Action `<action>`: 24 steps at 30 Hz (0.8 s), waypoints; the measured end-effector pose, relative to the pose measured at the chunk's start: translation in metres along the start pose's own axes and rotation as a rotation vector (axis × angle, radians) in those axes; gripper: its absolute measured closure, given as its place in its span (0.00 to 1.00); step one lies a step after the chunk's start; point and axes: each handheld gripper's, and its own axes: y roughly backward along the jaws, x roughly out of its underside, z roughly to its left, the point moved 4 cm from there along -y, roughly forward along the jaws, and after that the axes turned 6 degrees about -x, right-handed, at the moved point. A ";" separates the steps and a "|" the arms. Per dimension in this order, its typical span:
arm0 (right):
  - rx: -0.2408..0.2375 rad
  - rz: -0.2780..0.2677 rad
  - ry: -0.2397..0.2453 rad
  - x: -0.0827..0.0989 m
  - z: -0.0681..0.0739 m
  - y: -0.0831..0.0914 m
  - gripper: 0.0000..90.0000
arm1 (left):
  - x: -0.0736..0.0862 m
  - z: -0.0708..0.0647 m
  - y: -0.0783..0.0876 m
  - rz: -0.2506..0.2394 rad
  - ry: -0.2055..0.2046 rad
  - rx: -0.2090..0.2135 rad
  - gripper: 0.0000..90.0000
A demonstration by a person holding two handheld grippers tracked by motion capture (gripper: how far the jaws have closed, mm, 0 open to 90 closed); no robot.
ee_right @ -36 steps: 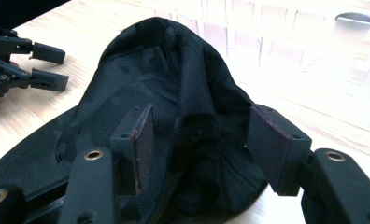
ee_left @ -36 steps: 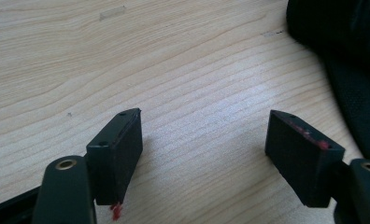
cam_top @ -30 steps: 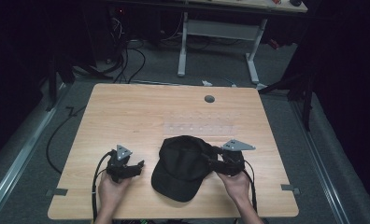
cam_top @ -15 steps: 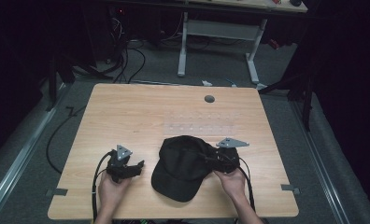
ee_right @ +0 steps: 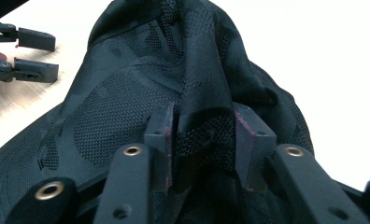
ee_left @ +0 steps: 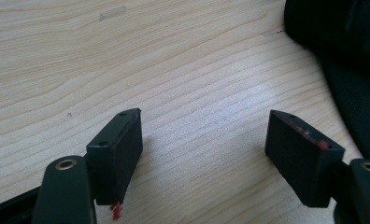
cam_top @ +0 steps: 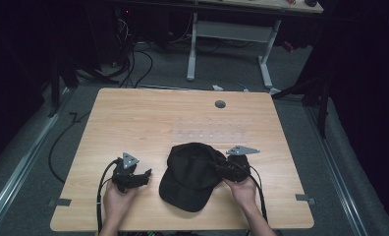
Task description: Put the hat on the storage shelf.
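A black cap (cam_top: 192, 172) lies on the wooden table (cam_top: 158, 118) near its front edge, brim toward the person. My right gripper (cam_top: 223, 169) is at the cap's right side. In the right gripper view its jaws have just been closing, and they pinch a raised fold of the cap's crown fabric (ee_right: 141, 93) at the gripper's tips (ee_right: 204, 135). My left gripper (cam_top: 146, 174) rests on the table left of the cap, open, with bare wood between its jaws (ee_left: 204, 140). The cap's edge (ee_left: 346, 56) sits just to its right, apart from it. The left gripper (ee_right: 33, 56) also appears beyond the cap.
A round grey grommet (cam_top: 220, 104) sits near the table's far edge. Small tape pieces mark the front corners (cam_top: 60, 202) (cam_top: 304, 198). Behind the table stand white desk legs (cam_top: 192, 49), and cables (cam_top: 128, 59) run across the dark floor.
The right gripper has edged left into the cap, and its jaws have closed onto the crown fabric. The left gripper has stayed put.
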 end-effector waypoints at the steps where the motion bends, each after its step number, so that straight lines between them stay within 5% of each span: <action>1: -0.001 -0.002 0.003 0.000 -0.001 0.000 0.75 | 0.000 0.000 0.000 0.000 0.000 0.000 0.31; 9: -0.009 -0.008 -0.003 0.001 -0.001 0.000 0.88 | 0.000 0.000 0.000 0.000 0.000 0.000 0.31; 24: -0.049 -0.068 -0.005 -0.001 0.000 0.011 0.94 | 0.000 0.000 0.000 0.003 0.002 0.000 0.30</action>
